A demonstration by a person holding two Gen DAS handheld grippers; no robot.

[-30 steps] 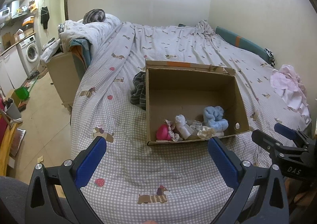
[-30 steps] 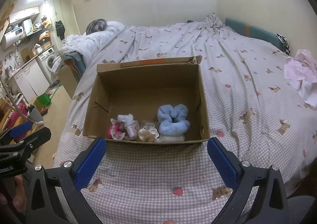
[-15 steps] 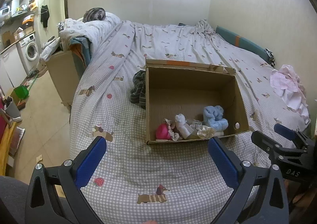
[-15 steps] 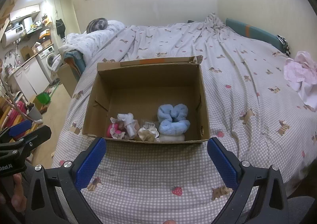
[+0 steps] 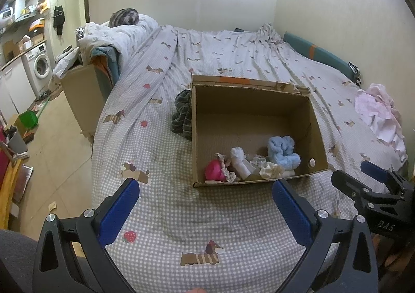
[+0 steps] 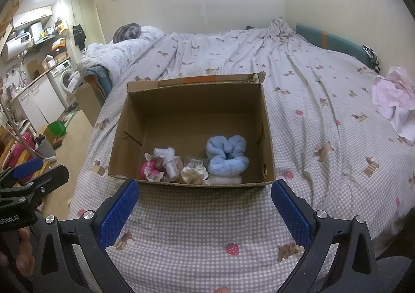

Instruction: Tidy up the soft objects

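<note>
A cardboard box (image 6: 192, 101) sits open on the checked bedspread (image 6: 311, 101), in the middle of the right wrist frame. Its contents are bunched along the near wall: a pink item (image 6: 145, 167) at lower left, a white bundle (image 6: 168, 160) beside it, a cream frilly piece (image 6: 194, 173) next, and a light blue fluffy bundle (image 6: 225, 154) on the right, resting on something white. The far half of the box floor is bare. The right gripper (image 6: 205, 207), jaws spread wide and empty, hangs just below the box's near wall. The left gripper (image 5: 206, 204), likewise spread and empty, frames the box's lower edge. A dark striped cloth (image 5: 181, 114) lies against the box's left wall; a pink garment (image 5: 378, 114) lies at the right edge.
</note>
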